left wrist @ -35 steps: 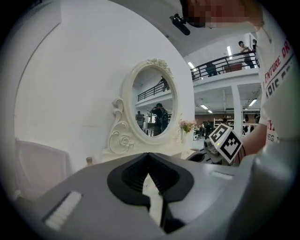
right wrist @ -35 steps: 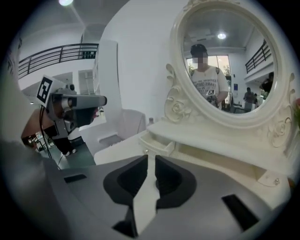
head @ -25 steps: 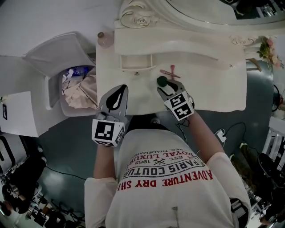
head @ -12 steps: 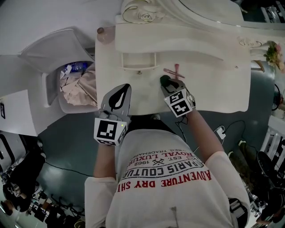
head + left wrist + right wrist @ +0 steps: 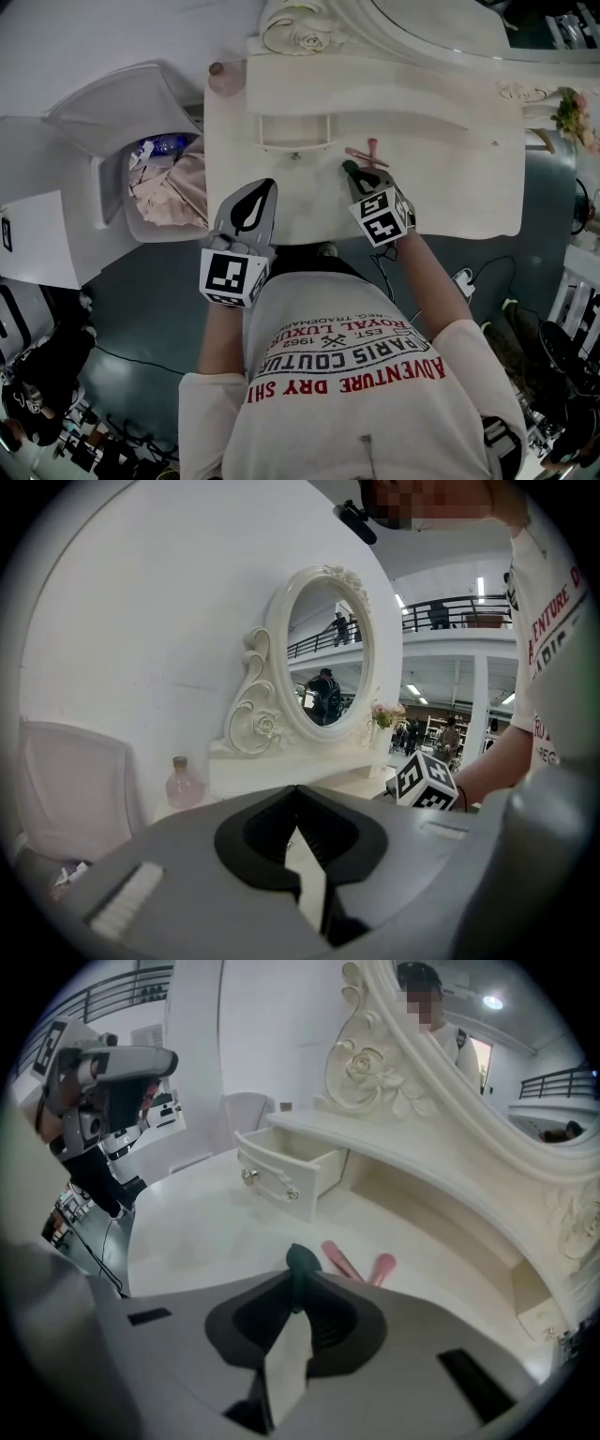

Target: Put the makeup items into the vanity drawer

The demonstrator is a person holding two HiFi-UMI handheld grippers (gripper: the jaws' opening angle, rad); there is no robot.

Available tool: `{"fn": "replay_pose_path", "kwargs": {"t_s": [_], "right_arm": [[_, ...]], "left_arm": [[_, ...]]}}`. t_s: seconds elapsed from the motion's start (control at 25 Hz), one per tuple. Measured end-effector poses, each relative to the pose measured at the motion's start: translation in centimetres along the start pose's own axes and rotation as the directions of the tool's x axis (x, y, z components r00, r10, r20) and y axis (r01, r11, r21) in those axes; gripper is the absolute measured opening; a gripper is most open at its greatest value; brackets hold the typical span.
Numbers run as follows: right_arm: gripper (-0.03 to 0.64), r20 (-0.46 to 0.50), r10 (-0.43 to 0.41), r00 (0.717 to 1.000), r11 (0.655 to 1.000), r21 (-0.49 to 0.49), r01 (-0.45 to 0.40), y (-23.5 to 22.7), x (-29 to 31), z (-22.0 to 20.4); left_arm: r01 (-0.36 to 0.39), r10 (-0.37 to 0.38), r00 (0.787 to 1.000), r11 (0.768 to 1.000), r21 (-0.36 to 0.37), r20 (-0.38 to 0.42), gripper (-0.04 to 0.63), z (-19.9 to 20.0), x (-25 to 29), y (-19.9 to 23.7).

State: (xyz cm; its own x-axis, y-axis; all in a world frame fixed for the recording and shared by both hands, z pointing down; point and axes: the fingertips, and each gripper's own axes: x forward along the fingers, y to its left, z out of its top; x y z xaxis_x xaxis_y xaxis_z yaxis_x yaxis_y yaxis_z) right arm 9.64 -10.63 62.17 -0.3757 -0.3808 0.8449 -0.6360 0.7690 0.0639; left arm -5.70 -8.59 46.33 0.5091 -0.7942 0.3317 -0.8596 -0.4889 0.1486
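Observation:
On the white vanity top (image 5: 450, 187), my right gripper (image 5: 355, 172) points steeply down, and its jaws have just been closing. They now pinch a small dark green makeup item (image 5: 302, 1258), whose top shows beyond the tips (image 5: 350, 167). Two pink stick-like makeup items (image 5: 366, 153) lie crossed just past it (image 5: 343, 1261). The small vanity drawer (image 5: 293, 131) stands pulled open to their left (image 5: 281, 1171). My left gripper (image 5: 251, 195) hovers at the table's near edge, its jaws together and empty (image 5: 298, 797).
A pink glass bottle (image 5: 217, 75) stands at the vanity's back left corner (image 5: 184, 782). The ornate oval mirror (image 5: 326, 658) rises behind the shelf. A white bin (image 5: 169, 183) full of paper sits on the floor to the left. Cables lie on the floor to the right.
My right gripper has tipped down a little and its jaws have closed onto the dark green item. The left gripper has stayed in place.

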Motion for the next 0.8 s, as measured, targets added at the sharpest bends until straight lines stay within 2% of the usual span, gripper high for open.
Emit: {"fn": "replay_pose_path", "kwargs": {"t_s": [0.28, 0.48, 0.64, 0.8], "right_arm": [[0.041, 0.122, -0.033, 0.992, 0.999, 0.017, 0.032, -0.9, -3.3, 5.2], [0.041, 0.211, -0.024, 0.977, 1.0, 0.015, 0.022, -0.5, -4.6, 10.6], [0.041, 0.229, 0.003, 0.974, 1.0, -0.014, 0.0, 0.2, -3.7, 13.8], [0.041, 0.206, 0.053, 0.977, 0.998, -0.035, -0.047, 1.6, -1.5, 15.5]], "left_arm": [[0.005, -0.006, 0.999, 1.0, 0.026, 0.041, 0.009, 2.3, -0.5, 0.7], [-0.005, 0.0, 0.998, 0.996, 0.085, 0.067, 0.009, 4.1, -0.9, 2.3], [-0.024, 0.016, 0.996, 0.996, 0.09, 0.087, 0.009, 5.3, -1.4, 4.2], [-0.043, 0.035, 0.996, 0.995, 0.093, 0.086, 0.009, 5.4, -2.1, 6.1]]}}
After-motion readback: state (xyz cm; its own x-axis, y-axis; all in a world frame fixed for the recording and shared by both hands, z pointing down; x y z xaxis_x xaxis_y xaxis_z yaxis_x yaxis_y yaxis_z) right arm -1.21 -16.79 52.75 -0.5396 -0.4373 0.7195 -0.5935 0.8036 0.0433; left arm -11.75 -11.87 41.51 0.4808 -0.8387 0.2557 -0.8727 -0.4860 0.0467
